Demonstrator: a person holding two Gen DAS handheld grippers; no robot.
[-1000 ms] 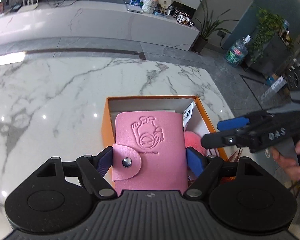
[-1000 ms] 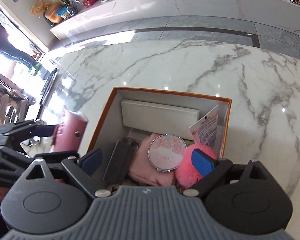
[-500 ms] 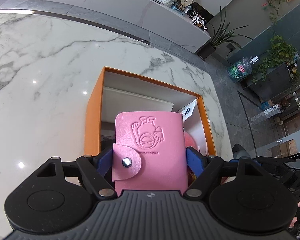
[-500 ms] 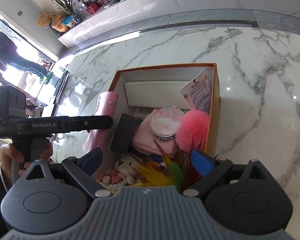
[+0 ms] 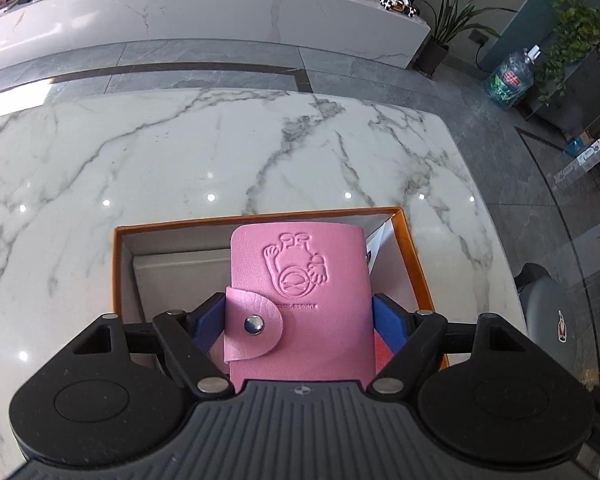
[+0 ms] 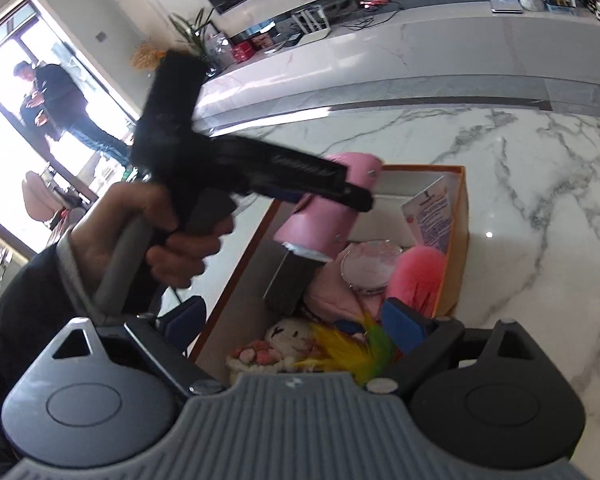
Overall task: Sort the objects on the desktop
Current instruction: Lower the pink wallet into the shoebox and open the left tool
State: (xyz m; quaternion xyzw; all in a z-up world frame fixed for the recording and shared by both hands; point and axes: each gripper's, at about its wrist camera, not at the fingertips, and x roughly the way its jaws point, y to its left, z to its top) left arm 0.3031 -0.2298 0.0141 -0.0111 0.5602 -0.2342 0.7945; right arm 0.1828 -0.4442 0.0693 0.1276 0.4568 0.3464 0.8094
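- The left fingers [image 5: 220, 320] are clenched on a pink wallet [image 5: 300, 304], one blue pad on each side edge; the snap flap faces the camera and the embossed cartoon sits upside down beyond it
- The wallet's long axis runs straight out along the fingers, its far end pointing down and forward into the orange box [image 5: 118, 272] on the marble worktop [image 5: 180, 152]
- From the right wrist view, the wallet [image 6: 324, 208] hangs tilted above the box's left half, over a dark flat case [image 6: 288, 284]; whether it touches the case I cannot tell
- Already in the box [image 6: 462, 216]: a round pink compact [image 6: 368, 266], a pink pompom [image 6: 416, 276], a leaflet [image 6: 430, 216], a small plush toy [image 6: 288, 336], yellow and green feathers [image 6: 348, 352]
- The right fingers [image 6: 404, 320] are released and grasp nothing; they hover at the box's near end
- The left hand [image 6: 156, 232] is the one placed for the drop; my judgement is that the next step is lowering the wallet into the free space at the box's left and letting go
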